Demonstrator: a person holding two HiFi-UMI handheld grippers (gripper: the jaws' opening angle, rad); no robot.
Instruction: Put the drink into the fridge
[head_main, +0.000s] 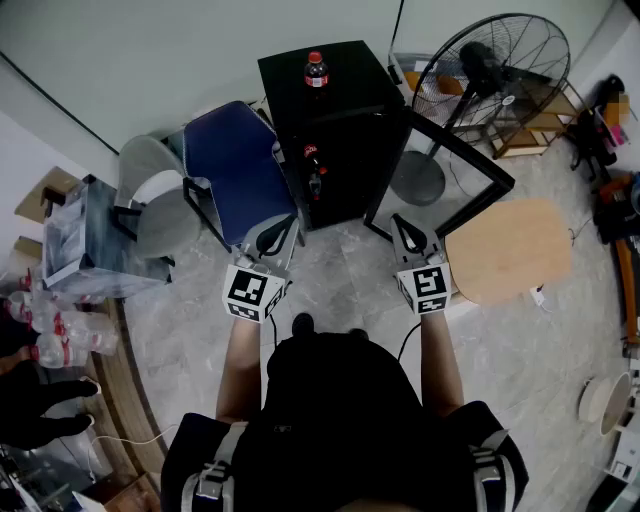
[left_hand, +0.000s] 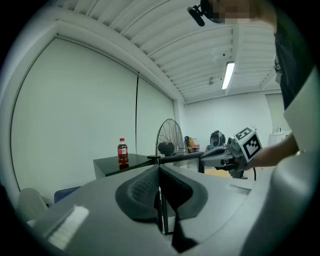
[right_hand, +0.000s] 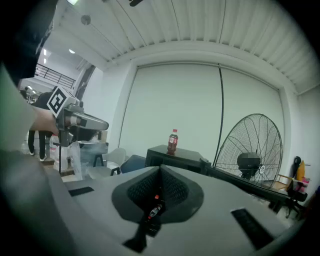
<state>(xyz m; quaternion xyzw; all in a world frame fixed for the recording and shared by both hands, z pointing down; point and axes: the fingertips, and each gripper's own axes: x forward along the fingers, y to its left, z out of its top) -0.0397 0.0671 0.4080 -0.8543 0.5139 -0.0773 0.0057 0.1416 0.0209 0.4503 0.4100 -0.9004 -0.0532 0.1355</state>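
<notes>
FACING THE FRIDGE: A person stands before a black fridge (head_main: 350, 85) with a two-jaw gripper held out in each hand. The left gripper (head_main: 283, 232) and the right gripper (head_main: 402, 228) both have their jaws pressed together with nothing between them, side by side and short of the cabinet. The drink bottle (head_main: 316, 70), dark with a red cap, stands upright on the fridge's top at 12 o'clock from the grippers, touched by neither. The fridge's glass door (head_main: 470, 168) hangs open toward 2 o'clock, and a second bottle (head_main: 313, 172) shows inside the cabinet. A blue chair (head_main: 235, 160) sits at 11 o'clock with a pale chair (head_main: 150, 200) just beside it at 10 o'clock. A standing fan (head_main: 495, 75) rises at 1 o'clock behind the door, and a round wooden table (head_main: 510, 250) lies at 3 o'clock of the right gripper
</notes>
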